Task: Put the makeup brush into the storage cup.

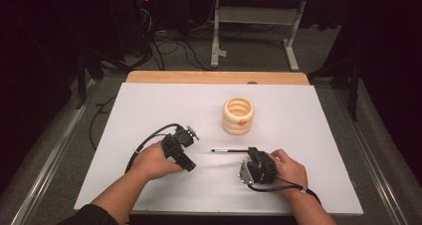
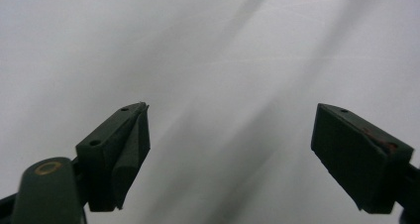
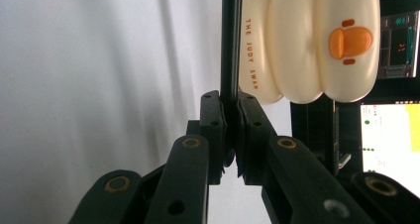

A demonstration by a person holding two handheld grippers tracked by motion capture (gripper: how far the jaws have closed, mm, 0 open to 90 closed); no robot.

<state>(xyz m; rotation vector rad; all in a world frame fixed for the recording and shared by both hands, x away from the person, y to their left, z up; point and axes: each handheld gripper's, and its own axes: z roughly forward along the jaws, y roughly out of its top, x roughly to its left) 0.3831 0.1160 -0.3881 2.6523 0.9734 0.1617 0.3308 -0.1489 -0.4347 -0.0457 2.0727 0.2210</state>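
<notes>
A cream ribbed pen holder [image 1: 238, 116] with an orange duck bill stands upright on the white sheet [image 1: 149, 105], a little beyond the middle. My right gripper [image 1: 251, 152] lies low on the sheet in front of it, shut on a thin black pen [image 1: 229, 151] that points left. In the right gripper view the jaws [image 3: 231, 99] pinch the pen [image 3: 231, 45], whose shaft runs up past the holder [image 3: 317, 40]. My left gripper [image 1: 185, 158] is held at the front left, tilted down over bare sheet. Its jaws [image 2: 230, 135] stand wide open with nothing between them.
The white sheet covers a wooden table whose far edge [image 1: 214, 77] shows at the back. Beyond it are a white table frame [image 1: 254, 31] and loose cables [image 1: 164, 46] on the floor. Lit screens [image 3: 391, 135] glow at the right of the right gripper view.
</notes>
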